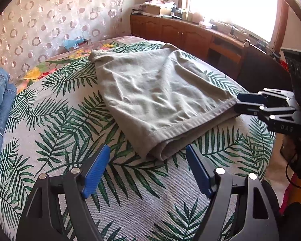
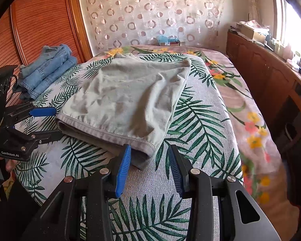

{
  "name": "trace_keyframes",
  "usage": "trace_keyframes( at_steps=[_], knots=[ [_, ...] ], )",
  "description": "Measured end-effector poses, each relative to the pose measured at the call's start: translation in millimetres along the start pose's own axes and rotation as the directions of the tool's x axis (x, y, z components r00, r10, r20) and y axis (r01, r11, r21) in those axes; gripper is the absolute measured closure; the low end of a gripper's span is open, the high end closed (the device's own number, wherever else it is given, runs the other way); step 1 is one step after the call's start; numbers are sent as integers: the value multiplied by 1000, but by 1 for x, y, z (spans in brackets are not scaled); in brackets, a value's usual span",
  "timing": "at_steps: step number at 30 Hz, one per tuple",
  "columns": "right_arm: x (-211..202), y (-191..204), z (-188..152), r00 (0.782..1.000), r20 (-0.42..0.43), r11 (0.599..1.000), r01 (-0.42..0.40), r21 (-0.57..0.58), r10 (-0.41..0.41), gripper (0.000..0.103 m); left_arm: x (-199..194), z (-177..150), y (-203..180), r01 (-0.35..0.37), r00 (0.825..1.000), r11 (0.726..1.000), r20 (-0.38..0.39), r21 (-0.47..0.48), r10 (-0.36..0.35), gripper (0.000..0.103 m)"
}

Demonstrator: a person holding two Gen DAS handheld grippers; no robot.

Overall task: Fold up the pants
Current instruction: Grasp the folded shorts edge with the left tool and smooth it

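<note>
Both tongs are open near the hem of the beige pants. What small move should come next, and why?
Probably slide both tongs forward over the near hem corners and close. The beige pants lie folded flat on the leaf-print cover. The left tongs and right tongs stand open at opposite corners, gripping nothing, so another fold needs a grip first.

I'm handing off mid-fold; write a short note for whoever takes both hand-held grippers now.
Left hand-held gripper: open, holding nothing, at the near left corner of the khaki pants.
Right hand-held gripper: open, empty, its jaws either side of the near right corner.
Pants: folded over, hems toward you, flat on the palm-leaf cloth.
Folded jeans lie at far left.
Left: probably one more fold.
</note>
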State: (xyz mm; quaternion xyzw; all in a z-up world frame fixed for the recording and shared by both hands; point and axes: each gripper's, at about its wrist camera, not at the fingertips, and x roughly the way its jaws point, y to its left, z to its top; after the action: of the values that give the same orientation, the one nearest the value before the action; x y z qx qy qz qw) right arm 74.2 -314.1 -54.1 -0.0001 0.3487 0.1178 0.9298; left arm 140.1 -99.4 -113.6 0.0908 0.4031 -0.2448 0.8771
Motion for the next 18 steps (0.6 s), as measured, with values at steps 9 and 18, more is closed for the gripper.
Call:
trace_keyframes(
  at_steps=[9,18],
  knots=[
    [5,1,10,999,33,999,17,31,-18,63,-1,1,3,19,1000,1000,24,-8,-19,61],
    [17,1,6,1000,-20,997,1,75,1,70,-4,-4,-6,3,999,1000,40,26,-4,95]
  ],
)
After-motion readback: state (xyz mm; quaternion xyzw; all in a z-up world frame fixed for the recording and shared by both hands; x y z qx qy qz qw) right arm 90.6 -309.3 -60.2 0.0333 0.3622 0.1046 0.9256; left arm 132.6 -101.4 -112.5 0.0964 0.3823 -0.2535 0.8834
